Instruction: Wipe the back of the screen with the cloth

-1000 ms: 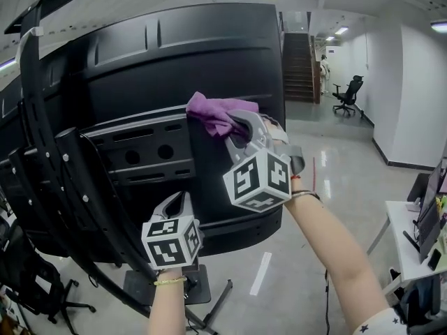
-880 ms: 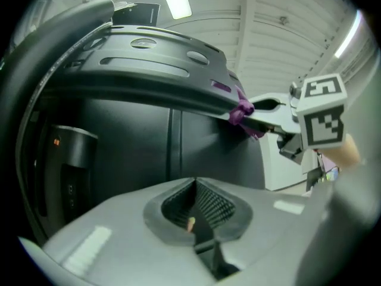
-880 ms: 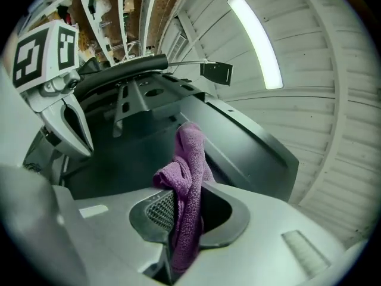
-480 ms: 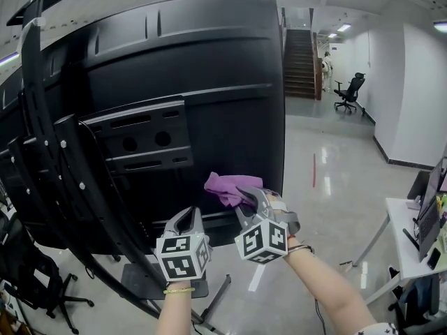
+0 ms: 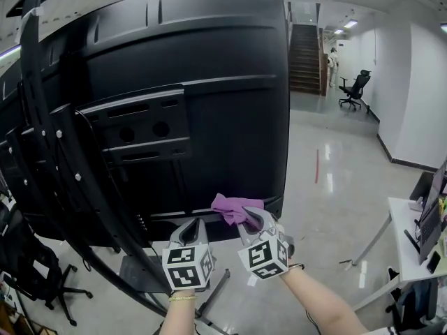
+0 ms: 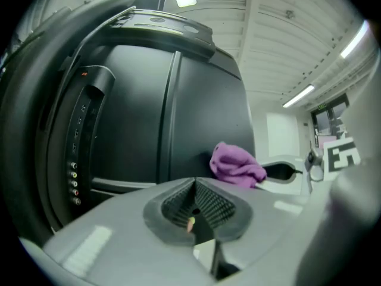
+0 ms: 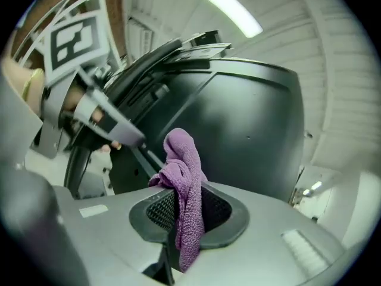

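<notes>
- The right tool [image 5: 247, 218] has its jaws clamped on the purple cloth [image 5: 236, 206]. The cloth bunches up ahead of the tips and hangs down through the jaw gap.
- The cloth sits directly ahead of the right tool, at the lower edge of the screen [image 5: 209, 82], on its black back panel.
- The left tool [image 5: 188, 230] is just beside the right tool, on its left. Its jaws are pressed together with nothing between them.
</notes>
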`<state>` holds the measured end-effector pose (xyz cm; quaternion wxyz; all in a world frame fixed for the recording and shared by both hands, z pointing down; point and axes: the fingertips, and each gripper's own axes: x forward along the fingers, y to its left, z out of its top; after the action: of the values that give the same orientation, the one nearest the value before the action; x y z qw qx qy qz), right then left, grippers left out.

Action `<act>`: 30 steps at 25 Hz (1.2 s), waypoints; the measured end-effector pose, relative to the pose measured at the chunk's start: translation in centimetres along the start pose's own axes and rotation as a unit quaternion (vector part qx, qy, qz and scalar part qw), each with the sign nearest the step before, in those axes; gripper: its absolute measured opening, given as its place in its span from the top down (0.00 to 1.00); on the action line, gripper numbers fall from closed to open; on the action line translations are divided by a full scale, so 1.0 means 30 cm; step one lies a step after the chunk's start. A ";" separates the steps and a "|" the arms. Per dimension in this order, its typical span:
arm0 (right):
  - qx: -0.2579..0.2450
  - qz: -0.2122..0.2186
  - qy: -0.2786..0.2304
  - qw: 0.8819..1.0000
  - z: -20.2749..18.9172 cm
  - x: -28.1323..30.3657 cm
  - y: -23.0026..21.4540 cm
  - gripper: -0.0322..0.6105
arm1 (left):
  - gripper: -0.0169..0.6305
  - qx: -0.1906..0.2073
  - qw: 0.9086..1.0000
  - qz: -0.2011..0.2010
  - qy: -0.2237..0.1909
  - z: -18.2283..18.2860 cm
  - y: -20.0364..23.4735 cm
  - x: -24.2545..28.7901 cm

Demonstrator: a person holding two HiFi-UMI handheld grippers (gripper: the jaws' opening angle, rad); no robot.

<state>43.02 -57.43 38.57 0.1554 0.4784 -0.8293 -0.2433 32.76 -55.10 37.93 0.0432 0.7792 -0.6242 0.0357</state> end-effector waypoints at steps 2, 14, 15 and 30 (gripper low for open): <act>0.122 -0.004 -0.045 0.992 0.019 -0.053 -0.023 0.86 | 0.96 0.002 1.000 -0.003 -0.012 -0.002 -0.018 -0.023; 0.278 -0.017 -0.074 0.958 -0.093 -0.202 0.014 0.87 | 0.96 -0.020 0.999 -0.016 -0.022 -0.134 -0.075 -0.060; 0.274 -0.018 -0.073 0.959 -0.094 -0.205 0.013 0.87 | 0.96 -0.021 0.999 -0.015 -0.020 -0.141 -0.076 -0.059; 0.256 -0.010 -0.070 0.964 -0.100 -0.216 0.008 0.87 | 0.96 -0.020 1.000 -0.011 -0.012 -0.155 -0.102 -0.040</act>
<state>47.52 -52.46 41.06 -0.0330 0.4922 -0.8680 -0.0574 35.48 -52.74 42.34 0.0519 0.7851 -0.6170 0.0132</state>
